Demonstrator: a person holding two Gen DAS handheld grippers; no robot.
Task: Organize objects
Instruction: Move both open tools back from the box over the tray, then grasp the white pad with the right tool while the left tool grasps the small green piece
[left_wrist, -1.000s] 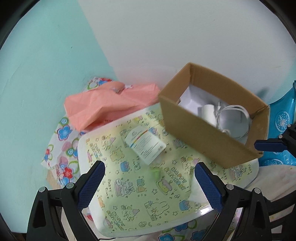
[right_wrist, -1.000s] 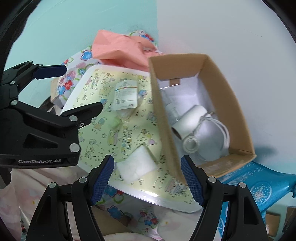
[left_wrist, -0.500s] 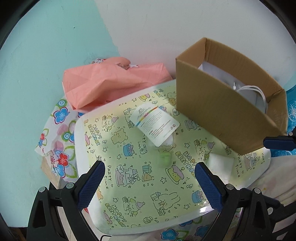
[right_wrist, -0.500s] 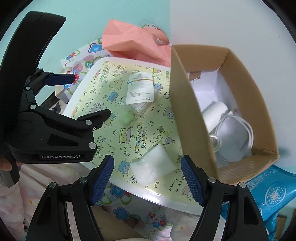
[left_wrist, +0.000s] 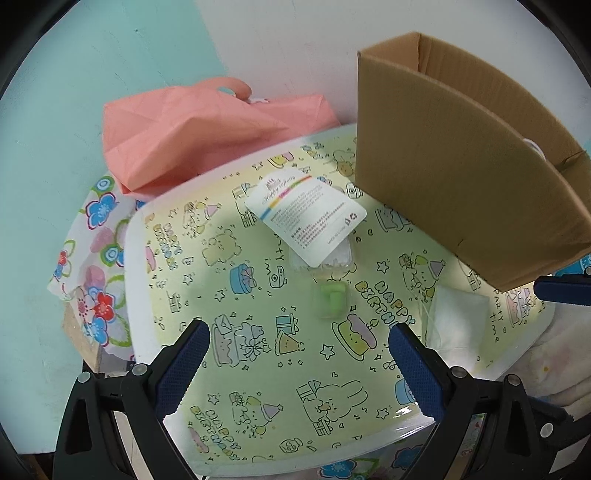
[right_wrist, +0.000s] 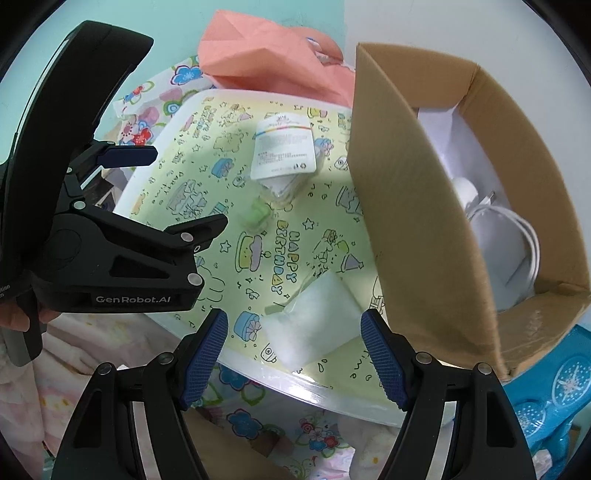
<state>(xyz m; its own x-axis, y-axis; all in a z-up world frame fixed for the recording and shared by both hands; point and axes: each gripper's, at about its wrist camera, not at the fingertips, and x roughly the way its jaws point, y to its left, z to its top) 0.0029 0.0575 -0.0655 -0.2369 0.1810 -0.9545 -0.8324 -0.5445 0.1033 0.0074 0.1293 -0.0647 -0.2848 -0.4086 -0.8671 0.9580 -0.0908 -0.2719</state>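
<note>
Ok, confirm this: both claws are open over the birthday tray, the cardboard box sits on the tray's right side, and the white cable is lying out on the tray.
One thing is wrong: the white cable lies inside the cardboard box, not out on the birthday tray, as the right wrist view shows. The rest stands: the left claw and right claw are both open over the tray, with the box on its right side.

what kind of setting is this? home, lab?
Probably a home, maybe a child's room: a "Happy Birthday" cartoon tray sits on a floral cloth, with a pink bag and a cardboard box of odds and ends against a two-tone painted wall.
</note>
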